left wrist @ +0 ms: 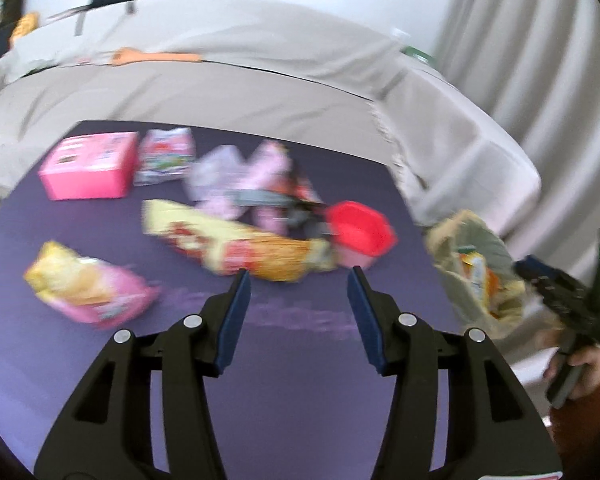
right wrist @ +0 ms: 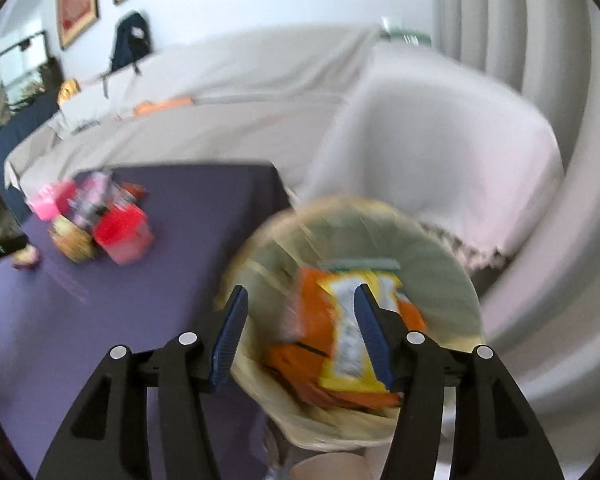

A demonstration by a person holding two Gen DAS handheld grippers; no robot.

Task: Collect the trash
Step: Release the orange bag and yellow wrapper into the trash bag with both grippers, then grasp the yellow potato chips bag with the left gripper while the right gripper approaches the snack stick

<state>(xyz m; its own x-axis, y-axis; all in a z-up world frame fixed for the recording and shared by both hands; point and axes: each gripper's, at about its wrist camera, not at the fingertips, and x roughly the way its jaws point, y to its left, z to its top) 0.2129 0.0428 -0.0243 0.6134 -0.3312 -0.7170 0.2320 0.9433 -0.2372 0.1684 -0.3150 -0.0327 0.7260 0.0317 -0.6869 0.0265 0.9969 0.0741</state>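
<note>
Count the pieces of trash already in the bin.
1: an orange and yellow packet lies inside the bin, beside the table's right edge. More could sit hidden beneath it; the picture is blurred.

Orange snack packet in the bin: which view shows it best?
The right wrist view. The orange snack packet lies large and central inside the bin, just beyond the open right gripper. The left wrist view catches only a small blurred sliver of it at the frame's right.
</note>
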